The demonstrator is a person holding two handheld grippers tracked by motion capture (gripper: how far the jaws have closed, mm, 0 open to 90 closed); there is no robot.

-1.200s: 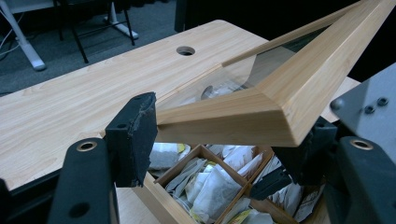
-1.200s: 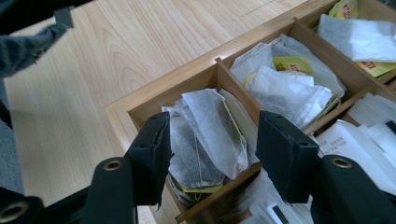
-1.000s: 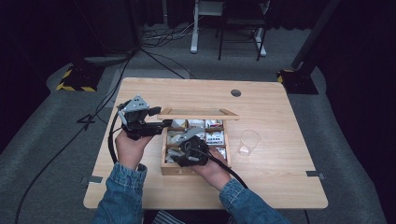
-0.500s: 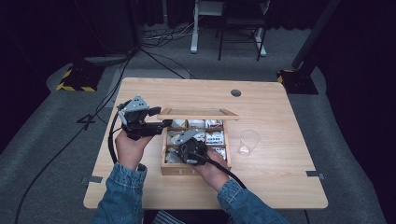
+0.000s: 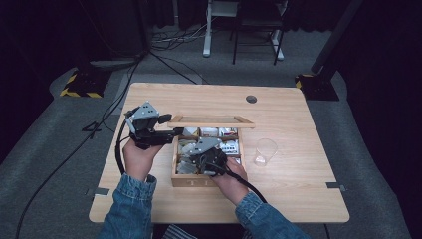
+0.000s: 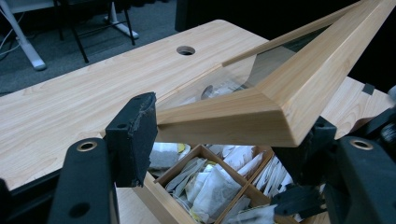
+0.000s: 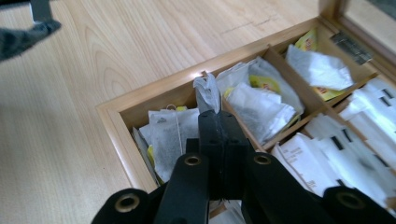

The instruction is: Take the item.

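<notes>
A wooden tea box [image 5: 185,180] with several compartments of tea bags stands mid-table. Its glass-paned lid [image 5: 211,121] is raised, and my left gripper [image 5: 170,129] is shut on the lid's left frame corner. In the left gripper view the two pads press on either side of that wooden corner [image 6: 261,107]. My right gripper [image 5: 195,160] reaches into the box's left side. Its jaws [image 7: 217,116] are shut on a white tea bag [image 7: 206,93] that sticks up past the tips, over the divider beside the corner compartment.
A clear plastic cup [image 5: 264,151] stands on the table [image 5: 298,189] just right of the box. A round cable hole [image 5: 251,99] sits near the far edge. Black cables trail from both grippers toward the person's denim sleeves.
The right gripper has shifted only slightly inside the box. The left gripper and the raised lid have kept still.
</notes>
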